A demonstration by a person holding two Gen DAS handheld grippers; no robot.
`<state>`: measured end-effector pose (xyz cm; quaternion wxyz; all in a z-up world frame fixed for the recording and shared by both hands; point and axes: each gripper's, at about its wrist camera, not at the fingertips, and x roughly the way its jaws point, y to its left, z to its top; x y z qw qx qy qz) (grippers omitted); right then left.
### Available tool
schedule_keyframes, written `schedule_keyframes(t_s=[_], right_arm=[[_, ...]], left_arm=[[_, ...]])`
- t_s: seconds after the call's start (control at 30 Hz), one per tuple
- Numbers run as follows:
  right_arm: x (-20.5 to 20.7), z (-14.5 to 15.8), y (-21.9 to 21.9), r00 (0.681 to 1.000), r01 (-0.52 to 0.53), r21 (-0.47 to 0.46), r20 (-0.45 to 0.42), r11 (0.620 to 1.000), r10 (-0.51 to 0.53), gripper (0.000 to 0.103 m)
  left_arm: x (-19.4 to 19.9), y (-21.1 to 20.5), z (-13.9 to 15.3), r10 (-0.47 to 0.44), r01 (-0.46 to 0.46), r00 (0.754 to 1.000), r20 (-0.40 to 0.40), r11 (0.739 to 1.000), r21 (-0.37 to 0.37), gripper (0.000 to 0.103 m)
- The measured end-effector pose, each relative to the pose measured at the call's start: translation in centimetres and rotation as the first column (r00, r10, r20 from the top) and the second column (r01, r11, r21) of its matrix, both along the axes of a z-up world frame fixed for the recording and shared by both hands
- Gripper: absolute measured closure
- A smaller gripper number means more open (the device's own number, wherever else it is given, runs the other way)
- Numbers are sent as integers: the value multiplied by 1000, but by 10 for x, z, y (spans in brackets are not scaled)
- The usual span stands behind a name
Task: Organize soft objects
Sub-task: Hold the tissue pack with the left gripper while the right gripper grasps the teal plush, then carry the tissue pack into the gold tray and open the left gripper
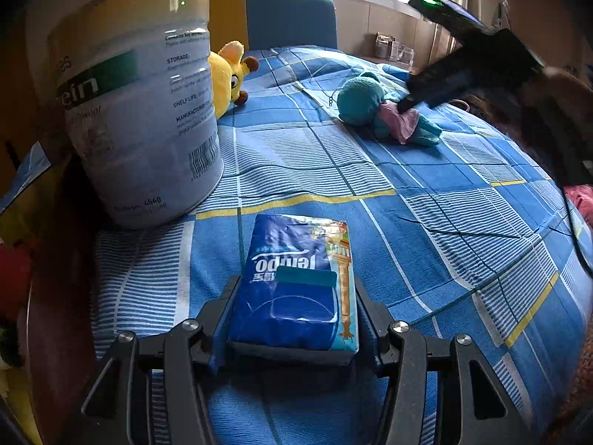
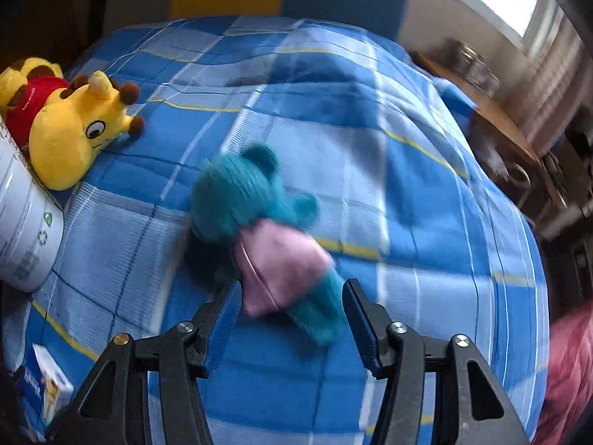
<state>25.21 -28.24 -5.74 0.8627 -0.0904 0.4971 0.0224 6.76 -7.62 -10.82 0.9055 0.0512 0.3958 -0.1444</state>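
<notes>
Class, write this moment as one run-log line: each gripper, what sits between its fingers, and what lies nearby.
left gripper: shut on tissue pack | right gripper: open around teal plush | nearby: yellow plush, tin

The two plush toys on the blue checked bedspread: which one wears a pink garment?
The teal plush bear; the yellow plush toy beside the large tin wears red.

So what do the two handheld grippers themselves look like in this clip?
Both look alike: black angular linkage arms with triangular cut-outs and round silver pivot bolts. The right gripper has two fingers with blue ribbed pads. The left gripper shows the same black frame and bolts. Seen from the left wrist, the right one is a black boxy body with a green light on top.
</notes>
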Motion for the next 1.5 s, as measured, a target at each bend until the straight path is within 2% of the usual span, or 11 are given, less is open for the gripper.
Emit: schedule_keyframes(t_s=[0.13, 0.27, 0.37, 0.47, 0.6, 0.73, 0.93, 1.13, 1.23, 1.37, 1.5], right_arm=[[27, -12, 22, 996, -80, -32, -44, 996, 79, 43], [46, -37, 34, 990, -111, -144, -105, 983, 96, 43], [47, -39, 27, 997, -43, -107, -73, 993, 35, 68], [35, -34, 24, 998, -16, -86, -63, 996, 10, 74], [7, -20, 22, 996, 20, -12, -87, 1000, -21, 74], [-29, -10, 21, 987, 62, 170, -159, 983, -35, 73], [-73, -40, 28, 975, 138, 302, -207, 943, -76, 73], [-71, -47, 34, 988, 107, 255, -139, 961, -73, 72], [-71, -49, 43, 993, 57, 201, -110, 978, -36, 72], [-68, -50, 41, 994, 53, 215, -102, 975, -31, 69], [-72, -50, 41, 996, 38, 211, -92, 977, -19, 67]], left_arm=[[0, 0, 0, 0, 0, 1000, -1, 1000, -2, 47], [0, 0, 0, 0, 0, 1000, 0, 1000, -2, 47], [0, 0, 0, 0, 0, 1000, 0, 1000, -4, 47], [0, -1, -1, 0, 0, 1000, 1, 1000, -5, 47], [0, 0, -2, 0, 0, 1000, 2, 1000, -6, 47], [0, 0, -2, 0, 0, 1000, 3, 1000, -5, 47], [-1, -1, -2, 1, -1, 1000, 1, 1000, 1, 47], [1, -1, 6, -46, 47, 998, -45, 999, 20, 51], [-7, 11, 20, -56, 53, 996, -67, 997, -48, 51], [-31, 27, 49, -80, 79, 997, -10, 994, -71, 51], [-42, 65, 71, -16, 14, 1000, -15, 991, -135, 51]])
